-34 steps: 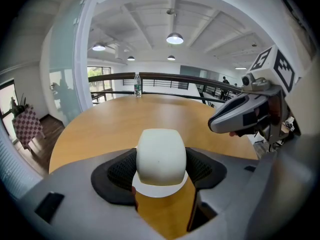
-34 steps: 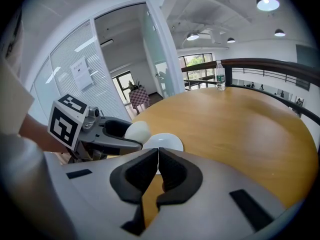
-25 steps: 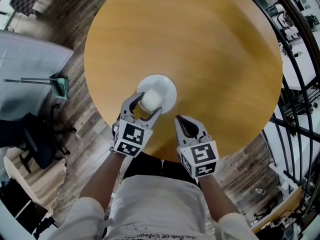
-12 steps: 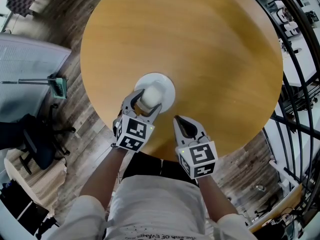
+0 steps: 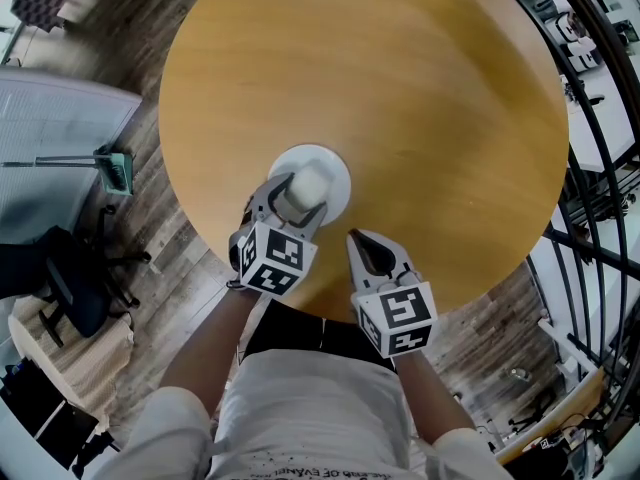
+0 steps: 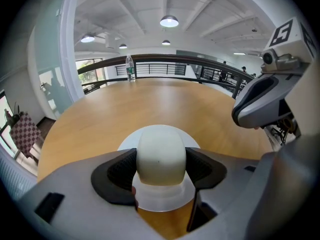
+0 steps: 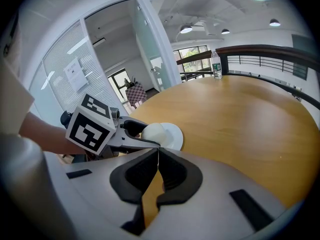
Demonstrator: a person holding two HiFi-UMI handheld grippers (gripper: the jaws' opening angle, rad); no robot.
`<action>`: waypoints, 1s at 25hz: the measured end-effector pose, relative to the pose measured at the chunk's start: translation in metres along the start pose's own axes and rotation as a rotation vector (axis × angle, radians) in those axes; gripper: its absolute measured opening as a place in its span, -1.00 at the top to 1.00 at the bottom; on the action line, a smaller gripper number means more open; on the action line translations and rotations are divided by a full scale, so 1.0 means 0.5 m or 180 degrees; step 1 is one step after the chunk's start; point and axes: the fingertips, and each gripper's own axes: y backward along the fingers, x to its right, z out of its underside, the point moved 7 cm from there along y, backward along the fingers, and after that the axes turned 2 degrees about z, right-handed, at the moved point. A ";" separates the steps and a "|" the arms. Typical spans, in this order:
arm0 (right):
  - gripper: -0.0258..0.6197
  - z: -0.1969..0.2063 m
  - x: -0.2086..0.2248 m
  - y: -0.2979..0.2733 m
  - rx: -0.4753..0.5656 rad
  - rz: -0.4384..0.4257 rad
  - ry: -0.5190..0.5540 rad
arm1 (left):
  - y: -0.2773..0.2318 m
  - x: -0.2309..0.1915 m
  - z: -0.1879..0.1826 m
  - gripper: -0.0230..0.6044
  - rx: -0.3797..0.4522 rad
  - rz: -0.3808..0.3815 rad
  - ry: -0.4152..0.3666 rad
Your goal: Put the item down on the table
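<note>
Left claw (image 5: 299,196) nudged forward, clamping white item (image 6: 161,156)

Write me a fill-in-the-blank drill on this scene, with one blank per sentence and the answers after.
1. The left claw is shut on a rounded item over a plate, and both item and plate are ____ in colour.
2. The right claw is shut and holds ____.
3. The wooden table has a top that is ____ in shape.

Missing words: white; nothing; round.
</note>
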 end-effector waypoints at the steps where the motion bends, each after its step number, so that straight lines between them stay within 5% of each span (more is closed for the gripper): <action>1: 0.84 0.000 0.001 0.000 -0.0002 0.0000 -0.0002 | -0.002 0.001 0.000 -0.08 -0.0032 -0.0011 -0.0032; 25: 0.84 0.005 0.014 -0.004 -0.0007 -0.0024 -0.0070 | -0.035 0.001 0.002 -0.08 -0.0345 -0.0072 -0.0052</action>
